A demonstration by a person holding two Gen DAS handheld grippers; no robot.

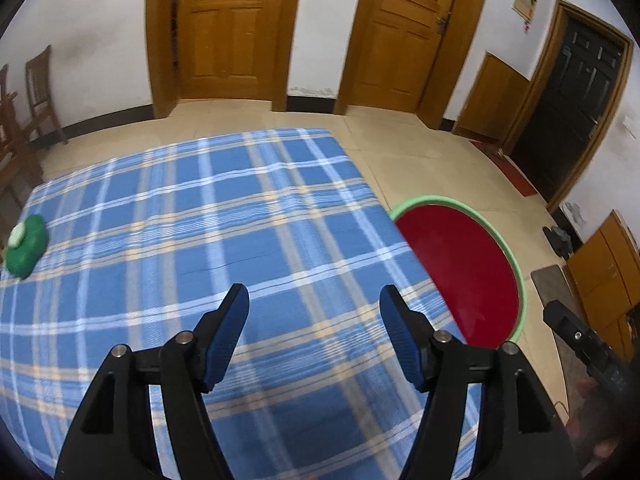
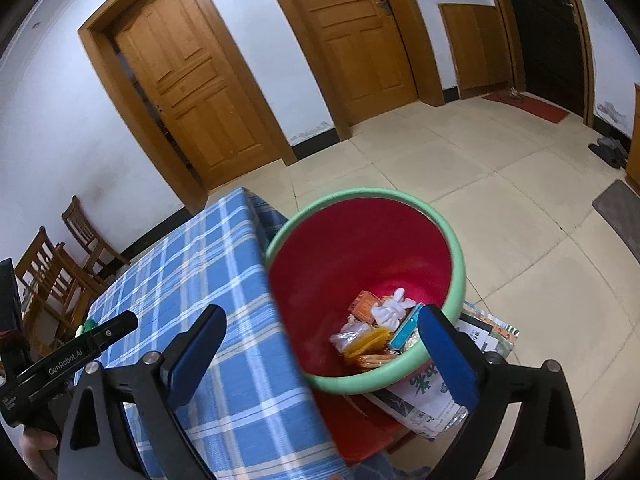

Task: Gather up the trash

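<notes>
Left wrist view: left gripper (image 1: 314,300) poised above the worktop (image 1: 180,220), jaws apart, nothing between the blue pads (image 1: 224,340), only blue plaid cloth beneath. Near the worktop's left edge, well apart from the gripper, a green object (image 1: 28,246) with a small pale round piece (image 1: 17,236) on top; hard to tell what either is. Just off the worktop's right edge, lower down on the floor side, a red bin (image 1: 460,264) with a light green rim, its bottom hidden from here. Beyond the bin at the frame's right border, part of the other black handheld tool (image 1: 580,340). Past the worktop's far edge, beige tiled floor (image 1: 420,152) and two wooden doors (image 1: 228,28); wooden chairs (image 1: 40,92) off the far left corner.

Right wrist view: right gripper (image 2: 322,320) spread wide and empty, one pad over the worktop (image 2: 192,280) corner, the other over the near rim of the red bin (image 2: 360,248). Bin pressed up beside the worktop's edge. At the bin's bottom, collected trash (image 2: 376,328): a crumpled white tissue (image 2: 390,308), an orange packet (image 2: 364,304), clear plastic, yellow and orange wrappers, a teal-edged packet. Under and beside the bin, printed paper (image 2: 424,396) on the floor. Left of the worktop, the left gripper's black handle (image 2: 72,356) lettered "GenRobot.AI", with a hand (image 2: 36,444) below it.
</notes>
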